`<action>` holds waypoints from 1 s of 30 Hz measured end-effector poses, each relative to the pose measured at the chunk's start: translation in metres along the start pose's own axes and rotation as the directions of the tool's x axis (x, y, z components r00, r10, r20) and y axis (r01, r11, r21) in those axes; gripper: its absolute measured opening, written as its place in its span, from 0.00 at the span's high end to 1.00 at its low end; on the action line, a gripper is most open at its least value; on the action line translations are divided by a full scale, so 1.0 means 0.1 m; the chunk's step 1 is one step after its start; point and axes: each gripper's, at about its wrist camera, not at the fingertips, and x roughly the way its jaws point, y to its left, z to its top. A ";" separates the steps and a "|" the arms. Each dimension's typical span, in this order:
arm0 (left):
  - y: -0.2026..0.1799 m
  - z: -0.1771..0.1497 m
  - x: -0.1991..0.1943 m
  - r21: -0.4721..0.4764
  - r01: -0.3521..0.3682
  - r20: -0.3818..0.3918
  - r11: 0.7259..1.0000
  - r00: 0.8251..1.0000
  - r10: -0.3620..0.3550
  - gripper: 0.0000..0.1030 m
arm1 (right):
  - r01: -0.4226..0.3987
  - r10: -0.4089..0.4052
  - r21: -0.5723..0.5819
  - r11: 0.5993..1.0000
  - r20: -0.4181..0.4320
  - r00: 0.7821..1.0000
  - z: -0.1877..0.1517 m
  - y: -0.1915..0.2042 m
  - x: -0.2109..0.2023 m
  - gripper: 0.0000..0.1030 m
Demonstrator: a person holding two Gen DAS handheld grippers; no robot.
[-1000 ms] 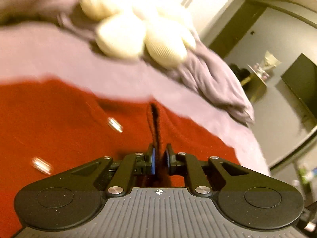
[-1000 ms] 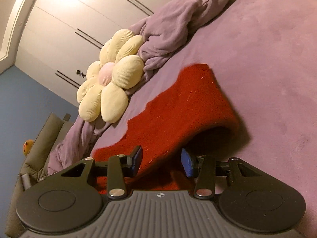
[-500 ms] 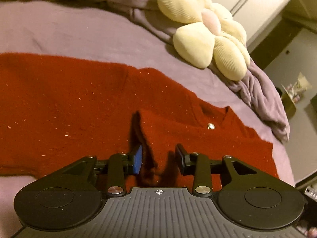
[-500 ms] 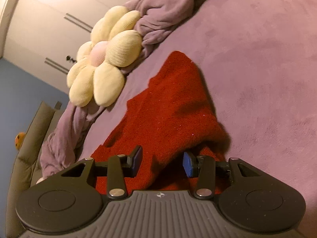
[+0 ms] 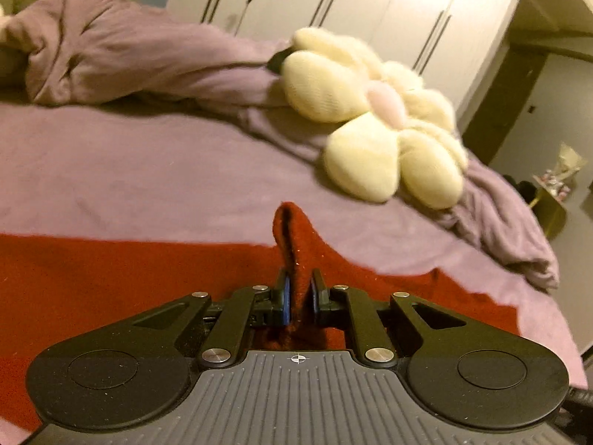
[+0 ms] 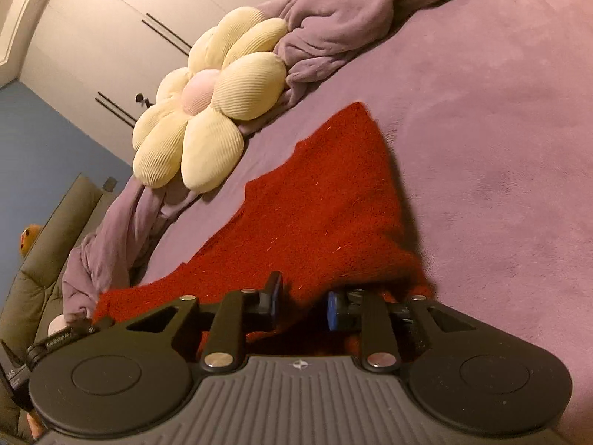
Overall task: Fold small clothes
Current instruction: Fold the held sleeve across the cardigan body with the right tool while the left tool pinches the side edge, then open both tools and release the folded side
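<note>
A red knitted garment (image 5: 111, 278) lies spread on the purple bed (image 5: 148, 170). In the left wrist view my left gripper (image 5: 298, 298) is shut on a raised fold of the red garment, which stands up as a ridge just past the fingertips. In the right wrist view the same red garment (image 6: 326, 200) runs away from me to a pointed corner. My right gripper (image 6: 302, 302) has its jaws closing with a lifted edge of the garment between them. The blue face of the right pad (image 6: 331, 311) still shows beside a dark gap.
A cream flower-shaped cushion (image 5: 374, 126) (image 6: 211, 111) rests on a bunched purple blanket (image 5: 122, 55) (image 6: 333, 26) at the far side of the bed. White wardrobe doors (image 5: 333, 3) stand behind. An olive sofa (image 6: 48, 244) is at the left of the right wrist view.
My left gripper opened over the garment, then shut on a fold and swung so the cushion sits further right. My right jaws have narrowed around the lifted edge.
</note>
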 end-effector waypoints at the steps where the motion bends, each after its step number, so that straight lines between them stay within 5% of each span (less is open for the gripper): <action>1: 0.05 -0.03 0.01 0.000 -0.008 -0.015 1.000 1.000 0.008 0.88 | 0.003 -0.003 0.030 1.000 0.010 1.000 0.01 -0.04 0.00 0.77; 6: 0.18 -0.27 0.13 0.006 -0.039 -0.084 0.999 0.996 0.040 0.88 | -0.003 -0.002 0.171 0.985 0.028 1.000 0.06 -0.22 0.01 0.80; 8: 0.20 -0.31 0.19 0.001 -0.049 -0.099 0.999 0.994 0.049 0.88 | 0.018 -0.023 0.181 0.983 0.025 0.999 0.07 -0.25 0.03 0.88; 14: 0.17 -0.26 0.25 -0.009 -0.023 -0.086 1.000 0.996 0.022 0.88 | 0.177 -0.171 -0.084 0.981 0.070 0.983 0.09 -0.02 0.05 0.91; 20: 0.19 -0.32 0.40 0.003 -0.068 -0.147 0.998 0.987 0.068 0.87 | 0.309 -0.287 -0.328 0.893 0.113 0.951 -0.07 0.16 0.26 0.94; 30: 0.15 -0.29 0.41 -0.011 -0.104 -0.195 0.995 0.976 0.099 0.83 | 0.342 -0.318 -0.377 0.861 0.127 0.939 -0.05 0.25 0.36 0.94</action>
